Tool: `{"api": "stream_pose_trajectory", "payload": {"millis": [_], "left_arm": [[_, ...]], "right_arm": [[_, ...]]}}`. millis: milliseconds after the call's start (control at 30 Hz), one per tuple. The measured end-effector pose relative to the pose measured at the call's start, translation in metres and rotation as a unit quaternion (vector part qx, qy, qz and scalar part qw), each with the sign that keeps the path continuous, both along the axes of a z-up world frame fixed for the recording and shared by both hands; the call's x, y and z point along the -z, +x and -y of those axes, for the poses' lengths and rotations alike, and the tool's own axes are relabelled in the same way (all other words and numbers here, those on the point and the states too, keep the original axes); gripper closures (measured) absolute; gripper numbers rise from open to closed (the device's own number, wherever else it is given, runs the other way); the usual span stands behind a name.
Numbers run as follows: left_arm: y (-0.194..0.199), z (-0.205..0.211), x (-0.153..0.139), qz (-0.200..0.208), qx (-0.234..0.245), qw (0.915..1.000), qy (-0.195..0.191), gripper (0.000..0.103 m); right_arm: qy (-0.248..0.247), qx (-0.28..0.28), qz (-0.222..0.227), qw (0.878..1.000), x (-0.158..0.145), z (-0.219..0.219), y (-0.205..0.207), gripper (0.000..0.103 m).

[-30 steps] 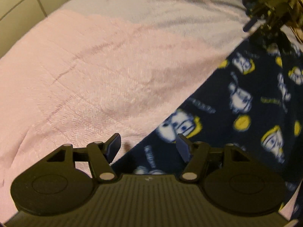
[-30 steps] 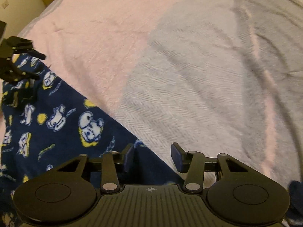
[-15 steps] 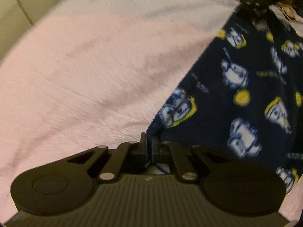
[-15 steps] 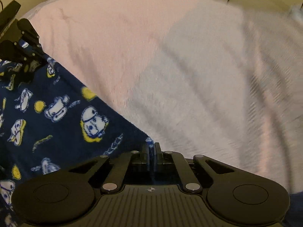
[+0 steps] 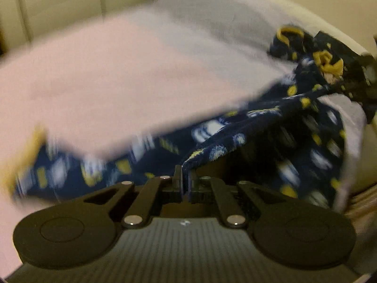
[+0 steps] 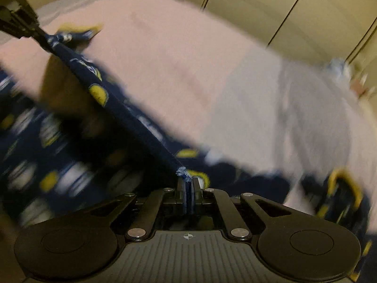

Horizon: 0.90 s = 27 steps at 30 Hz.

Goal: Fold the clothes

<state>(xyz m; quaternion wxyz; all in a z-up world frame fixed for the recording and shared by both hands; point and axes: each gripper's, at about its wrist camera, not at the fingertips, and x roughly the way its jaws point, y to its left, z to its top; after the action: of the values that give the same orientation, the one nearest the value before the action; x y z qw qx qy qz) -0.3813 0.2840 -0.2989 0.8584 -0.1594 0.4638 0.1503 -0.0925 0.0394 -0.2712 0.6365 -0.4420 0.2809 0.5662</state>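
A navy fleece garment (image 5: 235, 127) with white and yellow cartoon prints hangs lifted above the bed, stretched between both grippers. My left gripper (image 5: 185, 176) is shut on one corner of its edge. My right gripper (image 6: 187, 184) is shut on the other corner of the garment (image 6: 113, 108), whose taut edge runs up-left to the left gripper (image 6: 21, 21). The right gripper shows at the far right of the left wrist view (image 5: 358, 75). Both views are motion-blurred.
The bed has a pink blanket (image 5: 117, 75) and a grey blanket (image 6: 294, 108) side by side. Cream wardrobe doors (image 6: 294, 7) stand behind the bed. A cream wall (image 5: 59, 7) lies beyond the pink side.
Both grippers closed on the garment's edge, then rose. The garment has come up off the bed and now hangs stretched between them.
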Motion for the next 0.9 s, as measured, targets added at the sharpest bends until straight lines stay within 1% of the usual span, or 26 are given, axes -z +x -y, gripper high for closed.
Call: {"api": "stream_pose_trajectory", "payload": {"millis": [33,67,100,133,167,200,233,267,300,333,367,400,467,500,533,567,600,633,667,733,800,867,900], "left_arm": [[-0.010,0.012,0.017,-0.020,-0.022,0.9991,-0.031,0.098],[-0.018,0.023,0.035,-0.046,-0.046,0.9967,-0.049,0.096],[-0.025,0.034,0.053,-0.074,-0.072,0.9931,-0.056,0.095],[-0.030,0.042,0.064,-0.089,-0.092,0.9901,-0.057,0.093],[-0.034,0.046,0.067,-0.089,-0.108,0.9882,-0.063,0.092],[-0.037,0.050,0.069,-0.086,-0.123,0.9862,-0.070,0.090],[-0.042,0.052,0.068,-0.076,-0.142,0.9830,-0.088,0.081],[-0.046,0.053,0.065,-0.064,-0.162,0.9787,-0.109,0.072],[-0.050,0.054,0.062,-0.052,-0.181,0.9735,-0.130,0.071],[-0.059,0.056,0.057,-0.041,-0.196,0.9705,-0.134,0.071],[-0.062,0.057,0.050,-0.035,-0.208,0.9693,-0.126,0.070],[-0.064,0.059,0.044,-0.030,-0.220,0.9681,-0.117,0.069],[-0.064,0.060,0.037,-0.030,-0.243,0.9661,-0.083,0.063],[-0.063,0.058,0.035,-0.030,-0.252,0.9649,-0.067,0.061],[-0.060,0.053,0.034,-0.035,-0.263,0.9626,-0.057,0.061],[-0.057,0.047,0.033,-0.040,-0.273,0.9599,-0.049,0.060],[-0.054,0.041,0.032,-0.046,-0.284,0.9570,-0.040,0.059],[-0.050,0.036,0.033,-0.052,-0.295,0.9536,-0.035,0.059],[-0.046,0.029,0.036,-0.057,-0.308,0.9493,-0.031,0.058],[-0.043,0.018,0.046,-0.065,-0.331,0.9407,-0.033,0.058],[-0.042,0.008,0.057,-0.070,-0.357,0.9306,-0.040,0.059],[-0.046,0.000,0.066,-0.058,-0.380,0.9214,-0.058,0.062],[-0.049,-0.003,0.069,-0.049,-0.388,0.9181,-0.067,0.064]], "right_arm": [[-0.029,0.011,-0.020,0.999,0.013,0.012,-0.011,0.101],[-0.062,0.025,-0.041,0.997,0.028,0.021,-0.018,0.101],[-0.089,0.039,-0.056,0.994,0.042,0.030,-0.024,0.101],[-0.115,0.055,-0.063,0.990,0.057,0.037,-0.027,0.101],[-0.141,0.071,-0.067,0.985,0.072,0.043,-0.029,0.101],[-0.153,0.095,-0.075,0.981,0.082,0.049,-0.024,0.100],[-0.158,0.124,-0.086,0.976,0.088,0.054,-0.017,0.100],[-0.142,0.162,-0.111,0.970,0.088,0.062,-0.005,0.099],[-0.114,0.203,-0.144,0.962,0.084,0.070,0.008,0.091],[-0.085,0.244,-0.177,0.950,0.080,0.079,0.022,0.083],[-0.056,0.284,-0.208,0.934,0.076,0.088,0.035,0.062],[-0.023,0.326,-0.246,0.912,0.073,0.097,0.049,0.047],[0.038,0.404,-0.322,0.855,0.071,0.115,0.073,0.045],[0.060,0.434,-0.355,0.826,0.073,0.123,0.082,0.045],[0.080,0.459,-0.377,0.800,0.075,0.130,0.090,0.045],[0.099,0.480,-0.394,0.777,0.077,0.136,0.097,0.045],[0.115,0.495,-0.399,0.763,0.079,0.140,0.102,0.045],[0.129,0.507,-0.398,0.753,0.081,0.144,0.107,0.045],[0.142,0.515,-0.394,0.748,0.081,0.146,0.111,0.045],[0.165,0.519,-0.388,0.744,0.081,0.149,0.122,0.045],[0.181,0.522,-0.391,0.736,0.087,0.147,0.130,0.045],[0.198,0.527,-0.396,0.725,0.092,0.151,0.137,0.045],[0.201,0.530,-0.393,0.724,0.095,0.152,0.138,0.045]]}}
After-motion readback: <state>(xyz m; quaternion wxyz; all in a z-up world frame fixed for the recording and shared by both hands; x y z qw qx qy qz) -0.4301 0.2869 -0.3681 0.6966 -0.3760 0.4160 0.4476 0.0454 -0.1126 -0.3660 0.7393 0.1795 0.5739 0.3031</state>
